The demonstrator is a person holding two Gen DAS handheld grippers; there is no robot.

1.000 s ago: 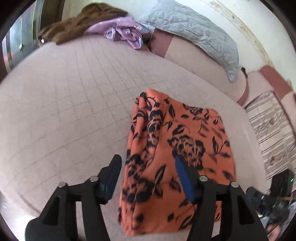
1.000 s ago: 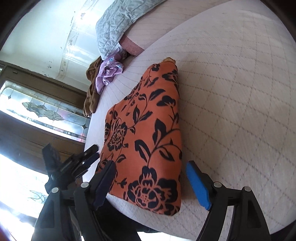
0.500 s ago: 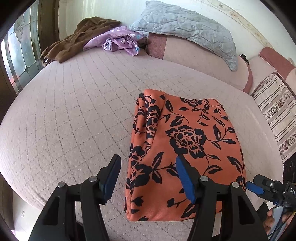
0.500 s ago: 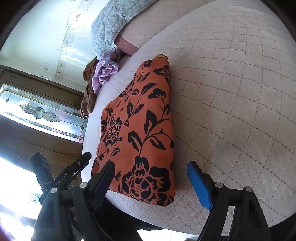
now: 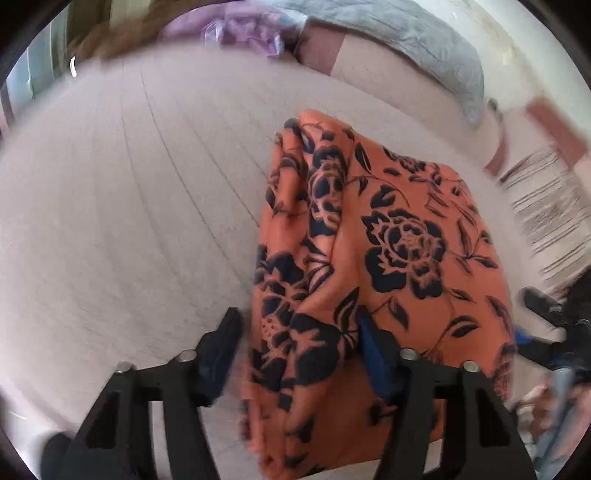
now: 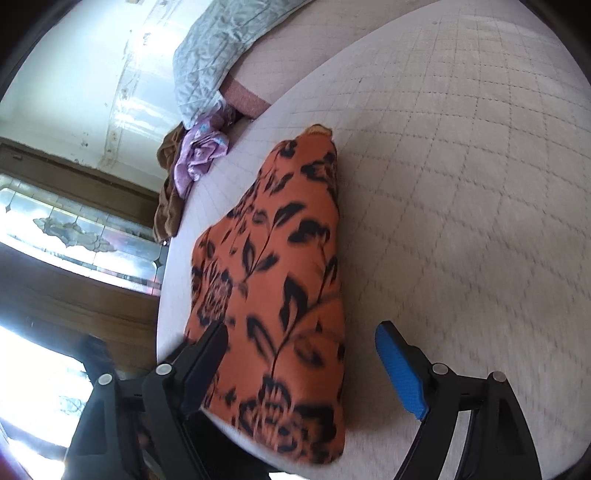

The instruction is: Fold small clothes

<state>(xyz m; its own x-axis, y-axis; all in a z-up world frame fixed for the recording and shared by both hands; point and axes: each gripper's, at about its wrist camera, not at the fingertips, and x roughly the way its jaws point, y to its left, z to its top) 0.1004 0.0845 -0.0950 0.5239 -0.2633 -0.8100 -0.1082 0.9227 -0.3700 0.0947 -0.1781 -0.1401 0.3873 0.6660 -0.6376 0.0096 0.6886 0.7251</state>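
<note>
On the near part of the quilted pink bedspread [image 5: 140,206] lies the folded orange garment with black flowers [image 5: 399,236], flat, its near edge close to the mattress edge. Left view is motion-blurred. Left gripper [image 5: 299,343] hangs over the garment's near-left corner: jaws apart, left finger [image 5: 221,343] over bare bedspread beside the cloth's left edge, right finger [image 5: 376,354] over the orange fabric; bunched left fold lies between them, no squeeze on it visible. Right gripper [image 6: 306,354] sits at the garment's [image 6: 280,266] near end in its own view, jaws wide, nothing gripped: dark finger [image 6: 203,354] at the cloth's left edge by the mattress edge, blue-padded finger [image 6: 399,369] over bare bedspread [image 6: 461,184] just right of the cloth. Right gripper's tip shows blurred at the right edge of the left view, with part of a hand [image 5: 535,398] below it. Far end of bed: grey quilted pillow [image 5: 406,40], crumpled purple cloth [image 5: 240,29], brown garment [image 6: 168,192] far left. Striped cushion [image 5: 550,218] at right. Stained-glass window [image 6: 81,236] past the bed's left side.
</note>
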